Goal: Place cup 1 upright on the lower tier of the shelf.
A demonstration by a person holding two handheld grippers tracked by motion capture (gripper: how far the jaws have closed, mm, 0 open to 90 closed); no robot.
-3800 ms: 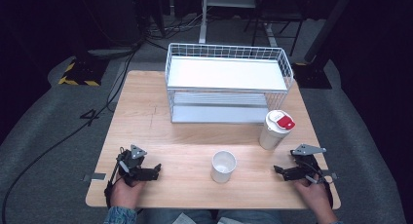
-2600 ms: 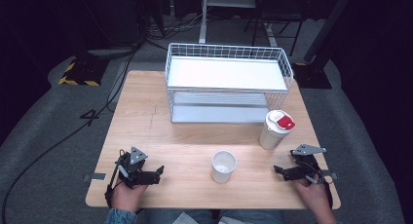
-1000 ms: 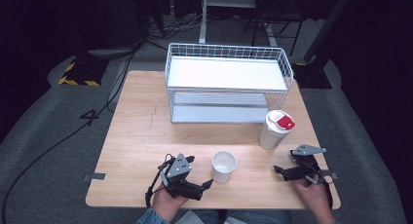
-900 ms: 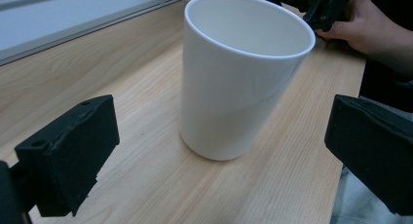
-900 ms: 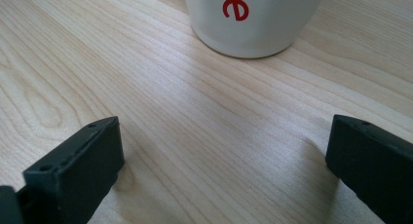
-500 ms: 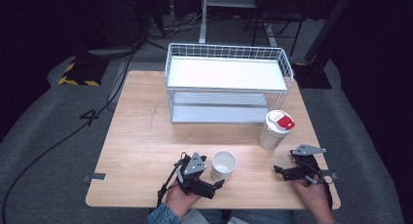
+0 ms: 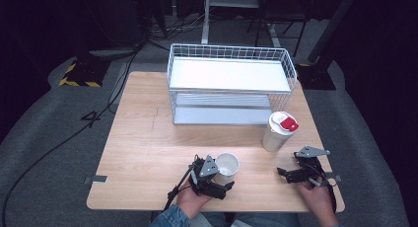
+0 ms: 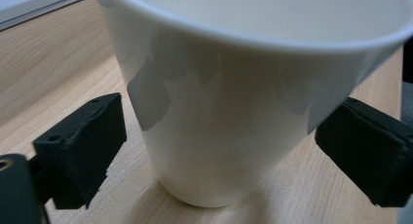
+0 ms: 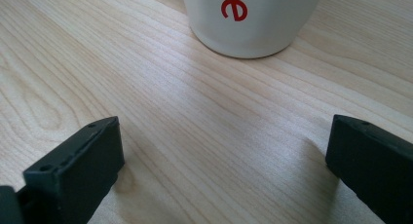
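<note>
Pale wood grain runs across the desk point(image 7: 148, 138), which carries everything in the scene and stands on a grey floor amid dark surroundings. At its far side sits a white wire basket shelf point(image 7: 231, 84), two tiers high, its upper tray bare and white. Near the shelf's right front corner stands a tall white lidded cup point(image 7: 278, 132) with a red tab on its lid; red lettering marks its side in the right gripper view point(image 9: 253, 19).

Closer to the person, near the middle of the front edge, stands an open white paper cup point(image 7: 227, 167), upright and empty as far as can be seen from above. The left gripper point(image 7: 219, 180), held in the person's left hand point(image 7: 190, 200), is drawn up against it. In the left gripper view the cup point(image 8: 253, 102) fills the space between the two black jaws, which stand apart on either side of its lower wall, each with a sliver of gap, not pressing it.

At the desk's right front, the right gripper point(image 7: 288, 173) rests low in the person's right hand point(image 7: 318, 200), its jaws spread wide over bare wood, pointing towards the lidded cup but well short of it.
</note>
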